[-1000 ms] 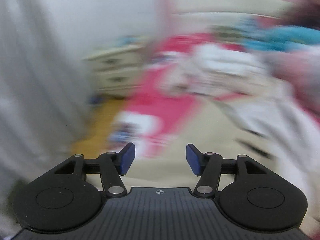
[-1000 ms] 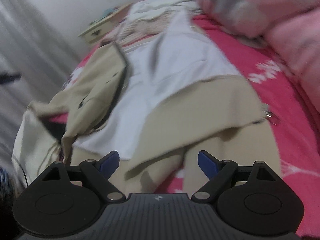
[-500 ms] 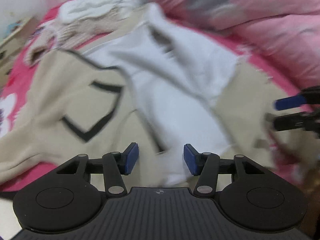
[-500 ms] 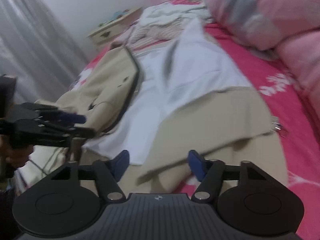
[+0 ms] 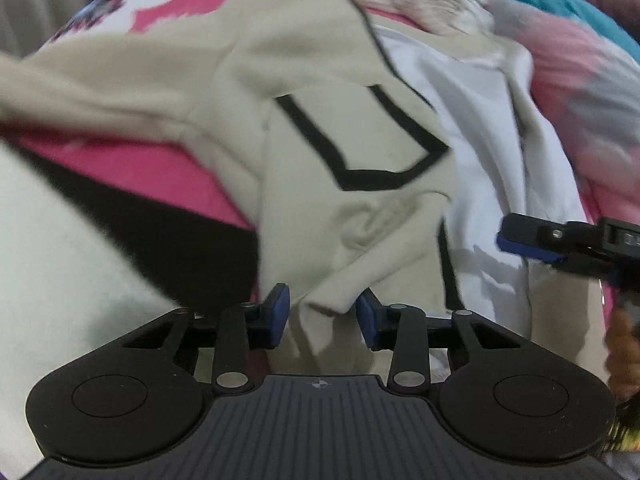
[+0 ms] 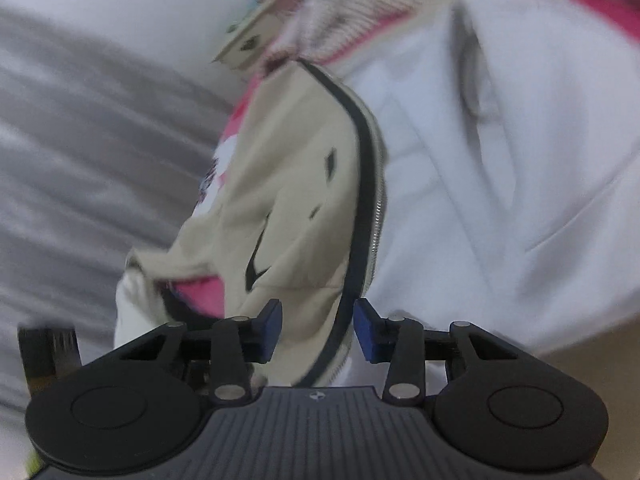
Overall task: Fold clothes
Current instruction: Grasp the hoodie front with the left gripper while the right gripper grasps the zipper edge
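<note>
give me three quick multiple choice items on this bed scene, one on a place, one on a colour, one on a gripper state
1. Where does the bottom corner of the beige jacket hang?
A. between the left gripper's fingers
B. on the pink pillow
C. beyond the bed

2. What colour is the jacket's pocket outline?
A. red
B. black
C. blue

3. How do the jaws of the left gripper stand?
A. shut on the jacket
B. shut on nothing
C. open

Answers:
1. A, the corner droops between the blue pads.
2. B, a dark black line frames the pocket.
3. C, a gap shows on each side of the cloth.
</note>
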### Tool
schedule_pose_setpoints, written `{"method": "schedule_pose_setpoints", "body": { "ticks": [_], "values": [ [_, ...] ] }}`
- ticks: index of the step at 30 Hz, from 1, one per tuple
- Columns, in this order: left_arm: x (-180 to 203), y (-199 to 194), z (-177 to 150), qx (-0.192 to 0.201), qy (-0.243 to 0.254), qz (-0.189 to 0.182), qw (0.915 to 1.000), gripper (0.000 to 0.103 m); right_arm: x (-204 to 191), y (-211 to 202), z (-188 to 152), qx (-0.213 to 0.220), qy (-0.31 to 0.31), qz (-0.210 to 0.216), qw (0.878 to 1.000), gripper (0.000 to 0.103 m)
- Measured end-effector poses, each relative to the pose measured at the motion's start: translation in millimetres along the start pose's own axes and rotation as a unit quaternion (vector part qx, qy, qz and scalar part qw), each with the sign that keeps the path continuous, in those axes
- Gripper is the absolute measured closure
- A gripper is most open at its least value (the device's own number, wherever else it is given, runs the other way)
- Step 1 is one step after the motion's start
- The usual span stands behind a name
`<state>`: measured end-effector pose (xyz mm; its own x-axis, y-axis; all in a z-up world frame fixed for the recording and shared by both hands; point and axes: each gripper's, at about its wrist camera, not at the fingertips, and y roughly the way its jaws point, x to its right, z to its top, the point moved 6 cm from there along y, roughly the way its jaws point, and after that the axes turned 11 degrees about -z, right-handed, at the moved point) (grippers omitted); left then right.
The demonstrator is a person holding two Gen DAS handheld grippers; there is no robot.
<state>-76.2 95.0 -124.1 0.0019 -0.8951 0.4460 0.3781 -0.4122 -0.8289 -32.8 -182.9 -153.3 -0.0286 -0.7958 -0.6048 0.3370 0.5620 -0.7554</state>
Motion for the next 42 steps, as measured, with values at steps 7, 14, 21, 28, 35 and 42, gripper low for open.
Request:
{"method": "schedule_pose_setpoints", "body": {
  "ticks": [7, 14, 21, 28, 35, 42],
  "values": [
    [-13.0, -0.7, -1.7, -0.001, -0.022, -0.021, 0.9995, 0.065, 7.8, 36.7, -13.1, -0.068, 0.025, -0.023, 0.997, 0.063],
    [-11.1, -8.2, -13.9, -0.012, 0.010, -0.036, 0.9992, 0.063, -0.5, 52.1, -6.9, -0.076, 0.026, -0.020, 0.997, 0.063],
    [-0.7, -28.1, -51.1, -0.040, 0.092, -0.050, 0.9937, 0.049, -3.9, 13.1, -4.5, -0.023, 0.038, 0.031, 0.999, 0.092],
    [16.1, -3.9, -85.2, -0.039, 0.177, 0.045, 0.9824, 0.052, -2.5, -25.4, 9.4, 0.011, 0.071, 0.072, 0.995, 0.092],
    [7.7, -9.5, -74.9, 0.004, 0.117, 0.090, 0.9891, 0.097, -8.5, -44.0, 23.8, 0.034, 0.057, 0.084, 0.994, 0.093],
    [39.5, -118.6, -59.4, 0.075, 0.263, 0.185, 0.9439, 0.097, -19.8, -85.8, 10.3, 0.030, -0.007, 0.099, 0.995, 0.093]
  ]
}}
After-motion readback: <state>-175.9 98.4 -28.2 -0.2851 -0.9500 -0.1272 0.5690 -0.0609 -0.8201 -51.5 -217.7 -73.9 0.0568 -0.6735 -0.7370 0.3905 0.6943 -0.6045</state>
